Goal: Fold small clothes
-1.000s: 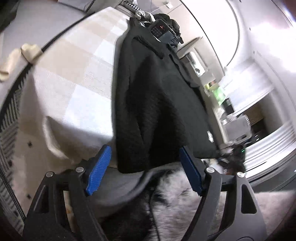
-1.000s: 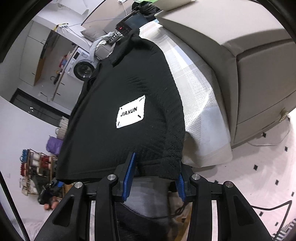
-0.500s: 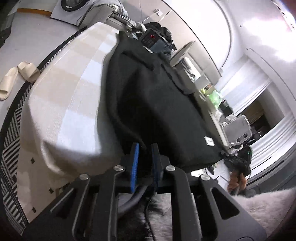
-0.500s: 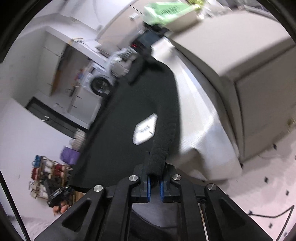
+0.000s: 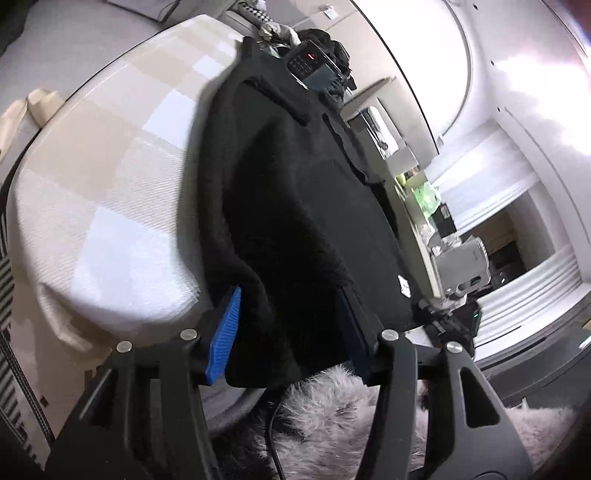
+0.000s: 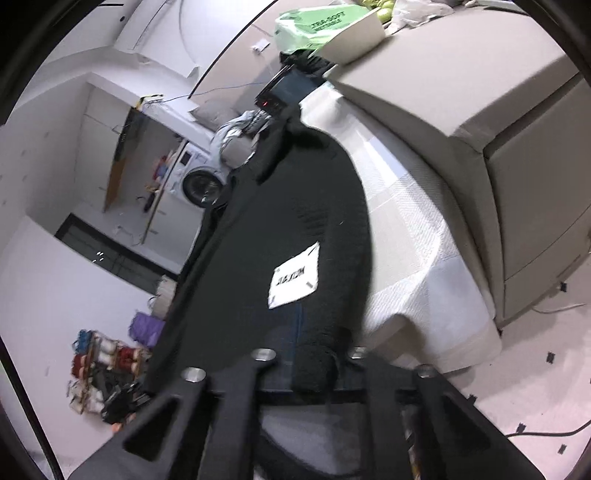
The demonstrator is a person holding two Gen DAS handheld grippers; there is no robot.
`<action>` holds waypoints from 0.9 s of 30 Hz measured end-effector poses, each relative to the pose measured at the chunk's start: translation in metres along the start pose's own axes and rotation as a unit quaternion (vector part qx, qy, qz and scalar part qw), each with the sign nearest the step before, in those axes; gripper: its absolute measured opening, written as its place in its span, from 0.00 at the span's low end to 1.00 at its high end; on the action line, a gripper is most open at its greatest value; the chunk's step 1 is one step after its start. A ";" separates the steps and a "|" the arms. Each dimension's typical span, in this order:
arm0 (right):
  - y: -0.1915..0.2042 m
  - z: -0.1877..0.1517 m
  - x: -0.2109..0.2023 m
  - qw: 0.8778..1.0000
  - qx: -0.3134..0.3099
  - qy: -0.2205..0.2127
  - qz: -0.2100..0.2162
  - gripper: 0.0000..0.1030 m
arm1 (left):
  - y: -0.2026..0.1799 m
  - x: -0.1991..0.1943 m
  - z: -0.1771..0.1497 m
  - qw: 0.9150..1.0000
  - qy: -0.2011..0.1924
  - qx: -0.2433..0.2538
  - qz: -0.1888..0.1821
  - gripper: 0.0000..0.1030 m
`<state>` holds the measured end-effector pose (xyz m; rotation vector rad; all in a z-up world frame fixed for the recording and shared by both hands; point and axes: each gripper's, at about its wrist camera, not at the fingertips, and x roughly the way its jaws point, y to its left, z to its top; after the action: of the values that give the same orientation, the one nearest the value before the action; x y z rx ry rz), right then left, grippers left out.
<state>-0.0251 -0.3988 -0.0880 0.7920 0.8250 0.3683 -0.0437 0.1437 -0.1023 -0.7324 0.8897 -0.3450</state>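
A black knitted garment lies lengthwise on a checked white and beige cloth-covered surface. It also shows in the right wrist view with a white label patch. My left gripper is open, its blue pads on either side of the near hem. My right gripper is also open, with the other near corner of the hem between its jaws, which stand apart around the thick fold.
A black device with a red light sits at the far end of the surface. A beige sofa arm rises on the right. A green packet lies on it. A grey fluffy rug lies below.
Both grippers were shut on the hem half a second ago and have opened. The garment's near edge has dropped back between the jaws.
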 end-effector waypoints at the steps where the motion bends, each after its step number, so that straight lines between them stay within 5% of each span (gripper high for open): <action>1: 0.000 0.001 -0.004 1.000 0.002 -0.012 0.005 0.07 | -0.002 0.001 -0.001 1.000 0.002 0.004 0.003 0.47; 4: -0.004 0.007 -0.028 0.998 0.001 -0.061 -0.003 0.06 | -0.004 0.001 -0.003 1.000 0.008 0.011 0.008 0.47; 7: -0.008 0.012 -0.029 0.998 0.001 -0.054 -0.027 0.06 | -0.001 0.004 -0.006 1.000 0.023 0.007 0.002 0.47; 15: -0.009 0.005 -0.001 1.000 0.021 -0.001 0.016 0.19 | 0.006 0.006 -0.004 0.999 0.026 -0.012 -0.029 0.51; 17: -0.009 0.004 0.001 1.000 0.019 0.001 0.019 0.20 | 0.001 0.009 -0.005 0.999 0.024 0.001 -0.022 0.43; 19: -0.008 0.003 0.003 1.000 0.017 0.001 0.018 0.20 | -0.007 0.011 -0.008 0.999 0.018 0.028 0.005 0.10; 20: -0.008 0.003 0.004 1.000 0.017 0.000 0.016 0.20 | -0.010 0.014 -0.009 0.999 0.017 0.039 0.020 0.03; 24: -0.003 -0.001 0.001 1.000 -0.003 -0.023 -0.013 0.08 | -0.012 0.016 -0.010 0.999 0.003 0.040 0.020 0.00; 27: -0.007 -0.001 -0.011 0.999 0.010 -0.038 0.025 0.06 | -0.014 -0.004 -0.008 0.998 -0.031 0.048 -0.006 0.00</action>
<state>-0.0324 -0.4096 -0.0883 0.8413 0.7399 0.3734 -0.0522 0.1327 -0.0939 -0.6567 0.8058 -0.3713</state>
